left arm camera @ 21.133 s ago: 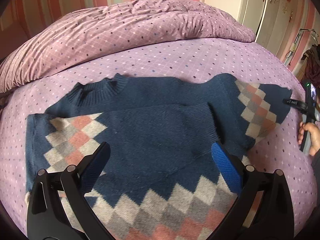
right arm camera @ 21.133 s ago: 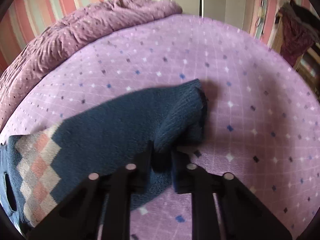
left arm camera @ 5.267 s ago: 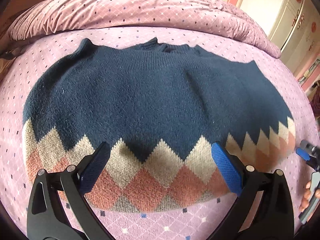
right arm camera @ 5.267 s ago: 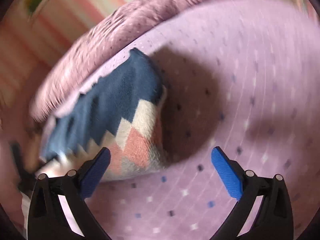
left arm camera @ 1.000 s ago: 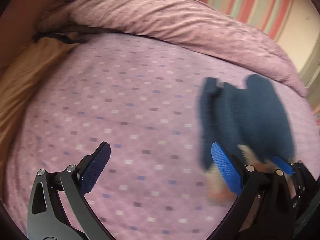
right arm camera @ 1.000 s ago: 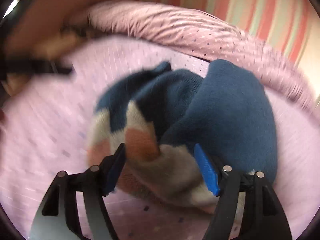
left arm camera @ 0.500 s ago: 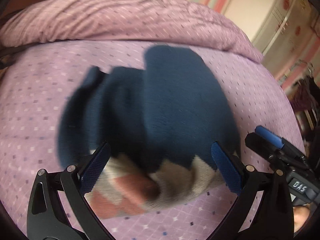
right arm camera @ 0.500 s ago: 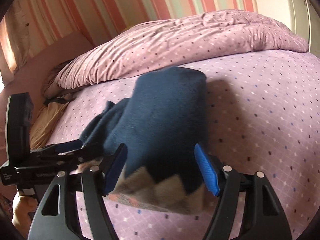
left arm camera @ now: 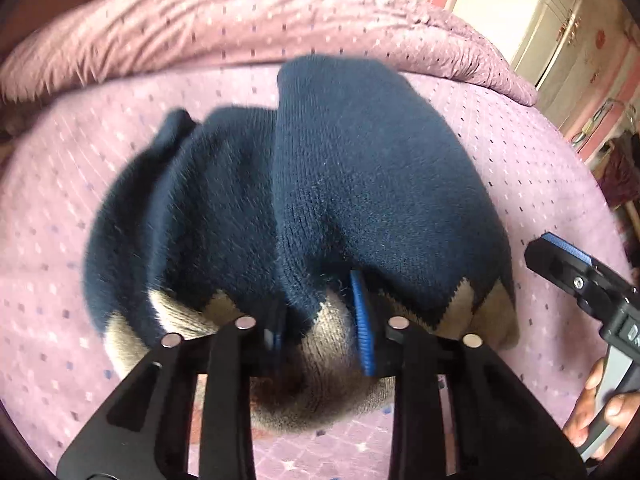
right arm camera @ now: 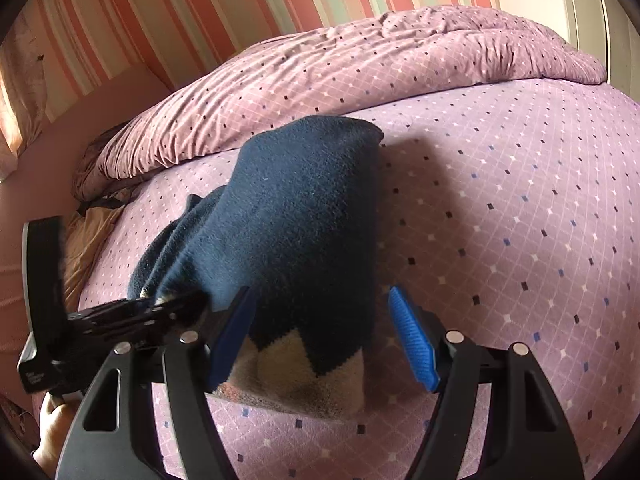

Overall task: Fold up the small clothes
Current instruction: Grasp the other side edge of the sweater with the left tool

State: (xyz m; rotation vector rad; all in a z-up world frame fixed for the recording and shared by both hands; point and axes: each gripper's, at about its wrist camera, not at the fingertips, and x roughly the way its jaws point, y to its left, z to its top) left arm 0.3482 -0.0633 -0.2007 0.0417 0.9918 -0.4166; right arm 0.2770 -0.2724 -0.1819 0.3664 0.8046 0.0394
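Striped pink walls [right arm camera: 168, 12] back a lilac dotted bedsheet [right arm camera: 520, 208] and bunched duvet [right arm camera: 360, 64]; folded navy sweater [left arm camera: 360, 168] lies mid-bed, left gripper [left arm camera: 320, 320] pinching its hem, right gripper [right arm camera: 320, 336] spread around it.

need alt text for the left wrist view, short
The left gripper is shut on the near edge of a folded navy sweater with a beige diamond hem, lying on a purple dotted bed. The right gripper, held in a hand, shows at the right edge; a rumpled duvet lies behind.
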